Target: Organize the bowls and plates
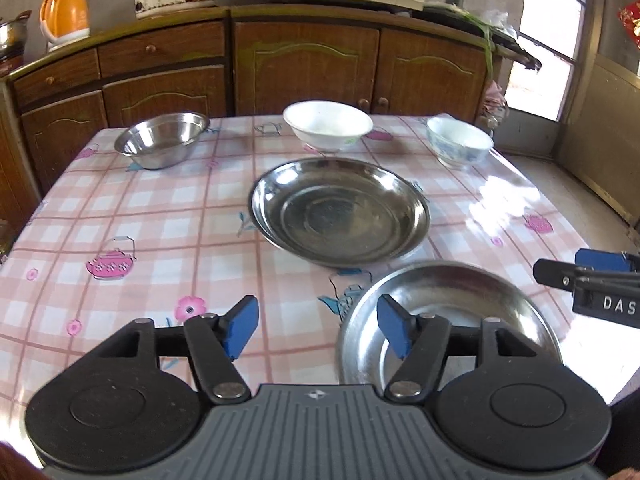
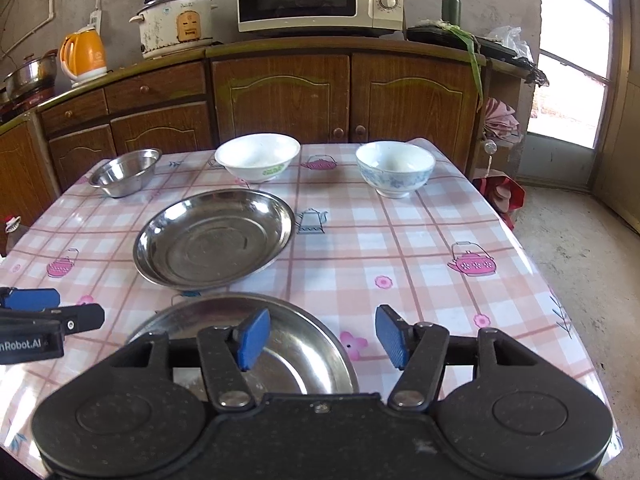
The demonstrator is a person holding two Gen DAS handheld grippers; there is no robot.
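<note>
Small steel plate (image 2: pixel 280 344) on tabletop (image 2: pixel 400 248) under my left gripper (image 1: pixel 318 330) and right gripper (image 2: pixel 322 336), both jaws wide, holding nothing.

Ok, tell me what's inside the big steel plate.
The big steel plate holds nothing: its bare bottom shows only ring marks and reflections. What lies under it is hidden by the plate itself.
</note>
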